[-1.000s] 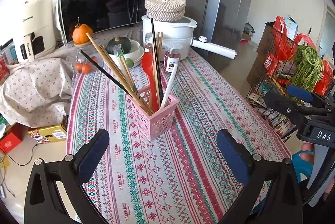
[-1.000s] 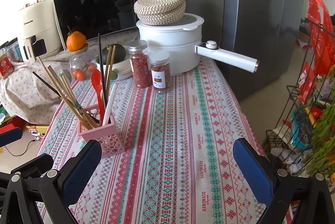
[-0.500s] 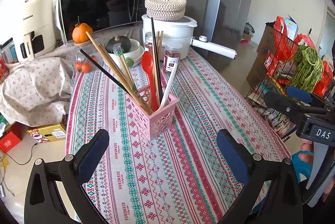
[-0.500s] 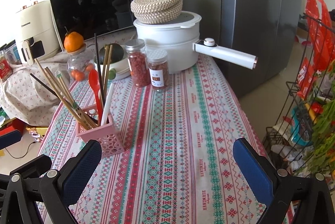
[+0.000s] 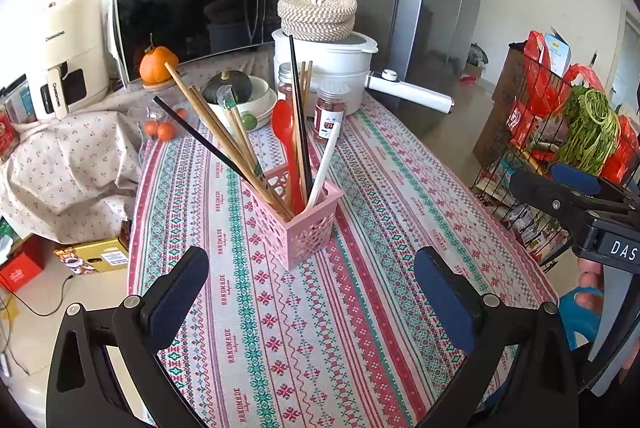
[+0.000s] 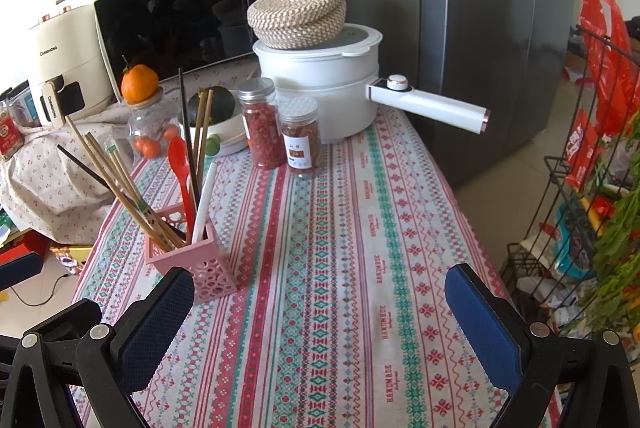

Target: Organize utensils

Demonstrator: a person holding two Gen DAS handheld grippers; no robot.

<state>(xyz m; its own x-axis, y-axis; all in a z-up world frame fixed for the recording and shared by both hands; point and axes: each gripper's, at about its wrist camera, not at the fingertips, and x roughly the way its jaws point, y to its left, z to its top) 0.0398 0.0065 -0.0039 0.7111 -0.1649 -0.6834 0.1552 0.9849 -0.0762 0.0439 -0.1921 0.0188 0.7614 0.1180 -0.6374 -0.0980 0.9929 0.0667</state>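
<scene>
A pink perforated holder stands on the patterned tablecloth. It holds several wooden chopsticks, black chopsticks, a red spoon and a white utensil. My left gripper is open and empty, just in front of the holder. My right gripper is open and empty, with the holder by its left finger. The right gripper also shows at the right edge of the left wrist view.
Two spice jars, a white pot with a long handle and a woven lid, a bowl with a squash, an orange on a jar and a microwave line the back. A wire rack with groceries stands right of the table.
The right gripper's view has drifted slightly right and closer to the table, so the holder sits lower left. The left gripper has barely moved. Both stay open.
</scene>
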